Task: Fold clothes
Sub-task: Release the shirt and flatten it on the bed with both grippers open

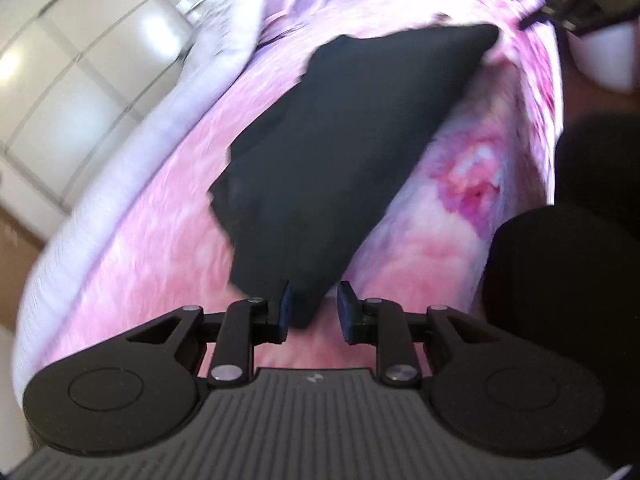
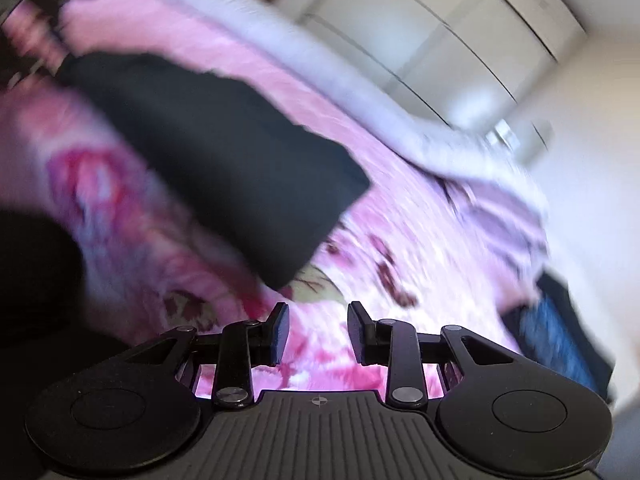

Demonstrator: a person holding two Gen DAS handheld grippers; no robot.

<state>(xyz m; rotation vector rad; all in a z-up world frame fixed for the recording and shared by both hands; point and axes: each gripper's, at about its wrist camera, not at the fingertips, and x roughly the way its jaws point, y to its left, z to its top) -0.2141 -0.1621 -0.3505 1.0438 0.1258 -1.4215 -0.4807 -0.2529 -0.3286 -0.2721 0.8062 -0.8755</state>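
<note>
A black garment (image 1: 332, 168) lies partly folded on a pink flowered blanket (image 1: 160, 248). Its near corner reaches down between the fingers of my left gripper (image 1: 314, 308), which is open, with the cloth beside the left finger and not pinched. In the right wrist view the same black garment (image 2: 224, 152) lies ahead and to the left. My right gripper (image 2: 318, 330) is open and empty over the blanket (image 2: 400, 232), short of the garment's corner. Both views are motion-blurred.
A white bed edge (image 1: 132, 136) runs along the blanket's far side, with white wardrobe doors (image 2: 440, 40) behind. A pile of light clothes (image 2: 500, 208) and a blue and dark item (image 2: 560, 336) lie at the right. A dark mass (image 1: 568, 264) fills the right of the left view.
</note>
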